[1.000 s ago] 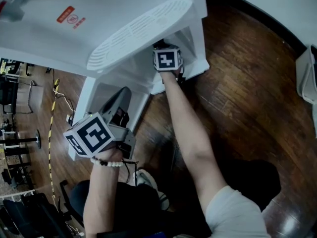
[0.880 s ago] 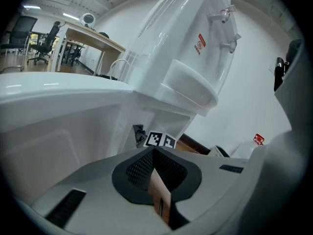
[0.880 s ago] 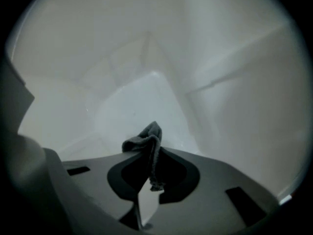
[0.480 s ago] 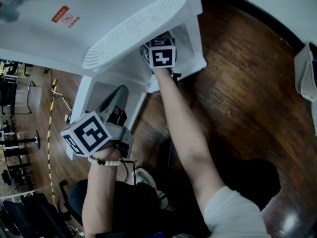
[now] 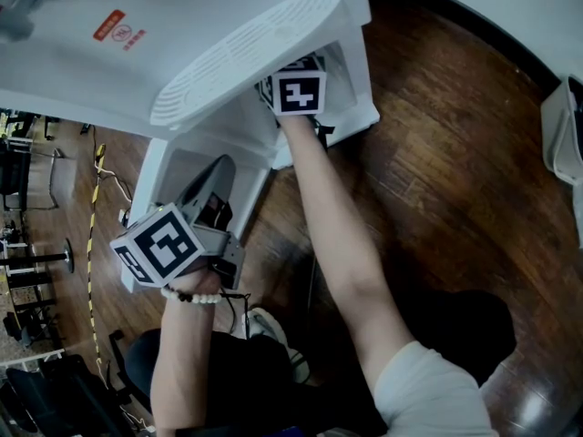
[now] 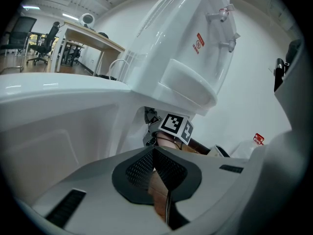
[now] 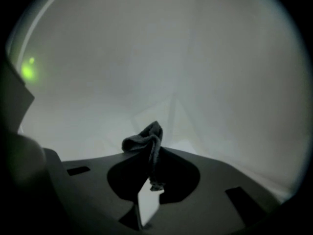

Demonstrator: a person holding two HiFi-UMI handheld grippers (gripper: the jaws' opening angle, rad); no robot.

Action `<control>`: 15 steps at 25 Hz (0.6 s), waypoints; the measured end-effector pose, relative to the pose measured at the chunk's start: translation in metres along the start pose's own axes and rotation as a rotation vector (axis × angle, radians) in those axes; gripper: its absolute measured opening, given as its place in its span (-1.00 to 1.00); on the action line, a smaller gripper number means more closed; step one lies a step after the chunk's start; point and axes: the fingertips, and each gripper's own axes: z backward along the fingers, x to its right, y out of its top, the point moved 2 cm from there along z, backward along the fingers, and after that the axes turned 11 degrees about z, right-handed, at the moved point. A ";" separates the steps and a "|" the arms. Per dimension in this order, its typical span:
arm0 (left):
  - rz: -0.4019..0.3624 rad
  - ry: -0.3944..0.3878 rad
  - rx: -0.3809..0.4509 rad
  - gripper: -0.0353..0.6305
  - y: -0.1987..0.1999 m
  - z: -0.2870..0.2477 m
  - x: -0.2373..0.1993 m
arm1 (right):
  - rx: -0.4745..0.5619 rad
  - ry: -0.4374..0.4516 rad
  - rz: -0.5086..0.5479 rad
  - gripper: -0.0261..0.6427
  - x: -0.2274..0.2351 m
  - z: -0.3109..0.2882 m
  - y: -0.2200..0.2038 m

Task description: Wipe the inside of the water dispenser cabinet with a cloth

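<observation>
Head view: the right tongs point(image 5: 297, 87) have pushed slightly deeper into the water dispenser cabinet point(image 5: 357, 80). The left tongs point(image 5: 217, 189) stay outside, below it. Left gripper view: tongs pressed together, empty. Right gripper view: tongs clamp a dark crumpled cloth point(image 7: 145, 140), bunched above their tips, facing the cabinet's white wall.

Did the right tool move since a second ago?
Yes. The right tool, holding the cloth, slid further under the drip tray, deeper into the cabinet.

Two grippers point(image 6: 155, 152) point(image 7: 152, 166), one cloth point(image 7: 145, 139), one water dispenser point(image 5: 228, 25)
</observation>
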 end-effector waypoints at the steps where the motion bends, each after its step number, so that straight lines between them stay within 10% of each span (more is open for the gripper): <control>1: -0.001 0.001 0.000 -0.92 0.000 0.000 0.000 | -0.008 -0.004 -0.005 -0.80 0.002 -0.001 -0.004; 15: 0.002 0.005 0.009 -0.92 0.003 0.008 -0.004 | -0.381 -0.110 -0.053 -0.80 0.036 -0.015 -0.129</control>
